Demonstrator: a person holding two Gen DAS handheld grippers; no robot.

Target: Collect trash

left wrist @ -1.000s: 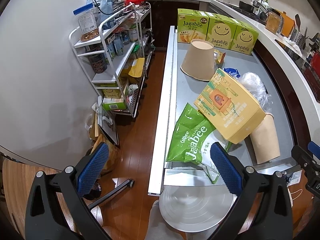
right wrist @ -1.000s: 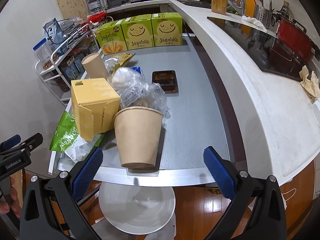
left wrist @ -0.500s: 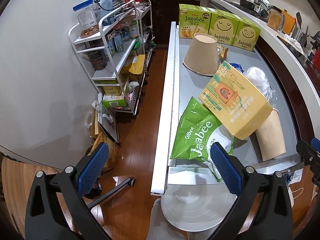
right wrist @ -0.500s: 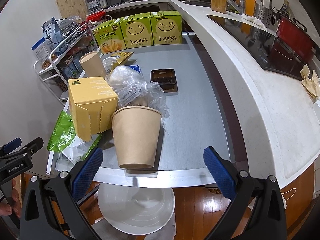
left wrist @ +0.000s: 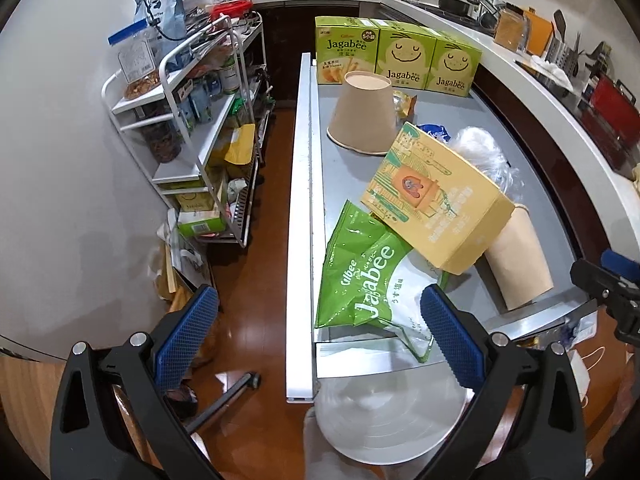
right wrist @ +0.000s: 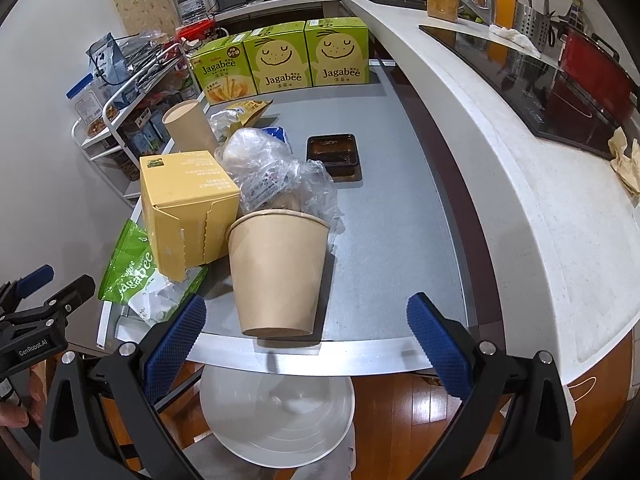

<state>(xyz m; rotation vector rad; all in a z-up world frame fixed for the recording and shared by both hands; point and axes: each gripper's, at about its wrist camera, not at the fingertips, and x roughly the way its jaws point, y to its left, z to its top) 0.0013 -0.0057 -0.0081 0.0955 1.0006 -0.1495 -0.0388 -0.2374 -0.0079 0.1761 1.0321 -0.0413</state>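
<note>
Both tools are held just off the near end of the grey worktop (right wrist: 400, 208), and much of the litter on it hides the rest. The left tool (left wrist: 320, 334) has its blue pads spread wide with nothing between them; its right pad overlaps the lower corner of the green snack bag (left wrist: 366, 284), so I cannot tell whether it touches. The right tool (right wrist: 306, 330) is equally agape and empty, framing the base of the paper cup (right wrist: 278, 272) lying on its side at the worktop's near edge, mouth pointing away.

The yellow carton (right wrist: 188, 208) leans over the bag and covers its top; its small print is too fine to read. Crumpled clear plastic (right wrist: 276, 176) is bunched behind the cup, with a printed label inside that I can't make out. A second cup (left wrist: 364, 114) stands upside down farther back, half masking a small yellow wrapper (right wrist: 250, 110). A dark tray (right wrist: 333, 152) sits apart to the right.

The bag reads "Calbee Jagabee". Three green boxes (right wrist: 280, 60) across the far end say "Jagabee" too. The left tool's body reads "GenRobot.AI" in the right wrist view. A white round lid (right wrist: 278, 412) lies below the edge, partly cut off by the tool arms.
</note>
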